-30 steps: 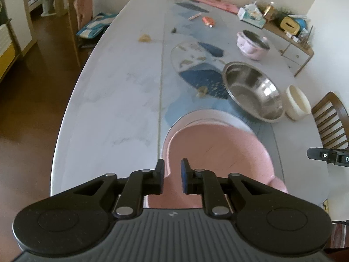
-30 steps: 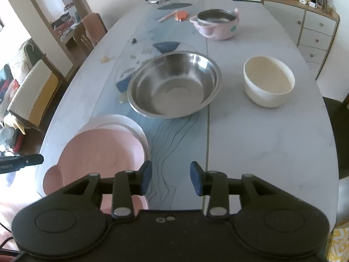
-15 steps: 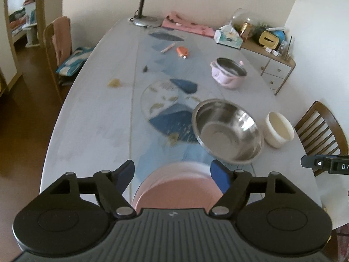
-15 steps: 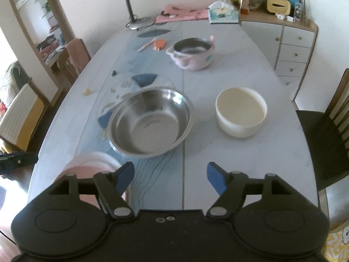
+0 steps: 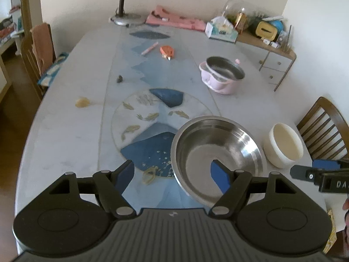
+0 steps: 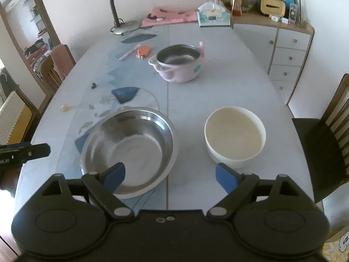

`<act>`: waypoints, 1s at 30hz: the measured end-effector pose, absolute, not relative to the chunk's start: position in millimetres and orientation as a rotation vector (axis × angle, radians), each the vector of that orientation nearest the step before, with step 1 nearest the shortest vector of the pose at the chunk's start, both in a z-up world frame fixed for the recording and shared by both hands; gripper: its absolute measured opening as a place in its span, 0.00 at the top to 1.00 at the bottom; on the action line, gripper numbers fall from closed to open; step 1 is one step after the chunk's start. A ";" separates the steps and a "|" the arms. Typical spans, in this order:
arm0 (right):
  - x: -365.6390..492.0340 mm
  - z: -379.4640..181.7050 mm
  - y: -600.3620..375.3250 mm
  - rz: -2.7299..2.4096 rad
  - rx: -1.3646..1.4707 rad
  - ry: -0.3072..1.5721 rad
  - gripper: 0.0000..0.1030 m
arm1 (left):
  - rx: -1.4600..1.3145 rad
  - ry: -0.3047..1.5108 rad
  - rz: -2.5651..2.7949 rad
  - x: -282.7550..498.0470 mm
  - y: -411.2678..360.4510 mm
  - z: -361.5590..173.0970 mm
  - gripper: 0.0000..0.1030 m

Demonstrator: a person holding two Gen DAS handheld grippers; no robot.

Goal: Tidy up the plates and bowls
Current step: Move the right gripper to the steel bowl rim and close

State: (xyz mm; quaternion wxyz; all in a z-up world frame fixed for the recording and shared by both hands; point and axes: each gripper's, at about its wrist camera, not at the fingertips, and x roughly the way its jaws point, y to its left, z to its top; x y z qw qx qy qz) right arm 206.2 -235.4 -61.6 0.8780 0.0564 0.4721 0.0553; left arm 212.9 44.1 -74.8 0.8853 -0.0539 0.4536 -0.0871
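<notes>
Both my grippers pulled off pink plates, jaws just opened, empty | next: right gripper [image 6: 171, 175] straddles steel bowl [image 6: 130, 150] rim squarely, nest cream bowl [image 6: 235, 136] after

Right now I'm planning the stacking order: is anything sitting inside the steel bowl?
No: the right wrist view shows the steel bowl holding nothing, only its bare shiny bottom.

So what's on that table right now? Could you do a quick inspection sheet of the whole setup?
Surface: oval marbled table with blue fish pattern.
Job's things: steel bowl, cream bowl beside it, apart; pink pot farther back.
Clutter: desk lamp, tissue box, pink cloth, pen, orange item.
Grippers: left gripper and right gripper open, empty; jaws just opened.
Cables: nothing seen.
Surroundings: drawer cabinet, wooden chairs.
</notes>
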 end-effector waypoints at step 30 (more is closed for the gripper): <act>272.7 -129.5 -227.1 0.176 0.090 1.177 0.67 | -0.070 1.128 -0.137 292.8 4.7 -143.8 0.71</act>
